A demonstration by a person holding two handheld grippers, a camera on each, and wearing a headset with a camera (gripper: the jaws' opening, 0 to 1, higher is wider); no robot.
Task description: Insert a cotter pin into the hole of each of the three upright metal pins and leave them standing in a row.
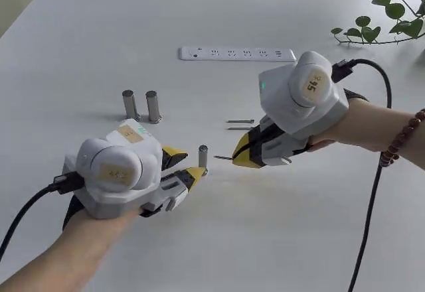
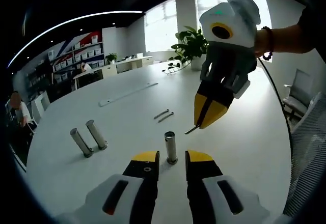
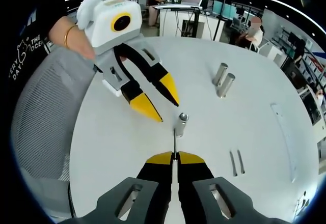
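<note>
One steel pin [image 1: 203, 158] stands upright in front of me, just off the yellow tips of my open left gripper [image 1: 186, 162]. In the left gripper view this pin [image 2: 170, 145] rises between the tips of the left gripper [image 2: 172, 158] with a gap on each side. My right gripper [image 1: 236, 157] is shut on a thin cotter pin [image 1: 223, 157] that points at the pin's upper part from the right. In the right gripper view the cotter pin [image 3: 175, 143] reaches from the right gripper [image 3: 175, 157] up to the pin [image 3: 181, 123]. Two more steel pins [image 1: 129, 104] [image 1: 153, 106] stand side by side at the back left.
Two loose cotter pins [image 1: 240, 125] lie on the white table [image 1: 219, 239] behind the right gripper. A white power strip [image 1: 238, 54] lies further back, and a potted plant [image 1: 388, 20] trails in at the far right. Gripper cables hang off both sides.
</note>
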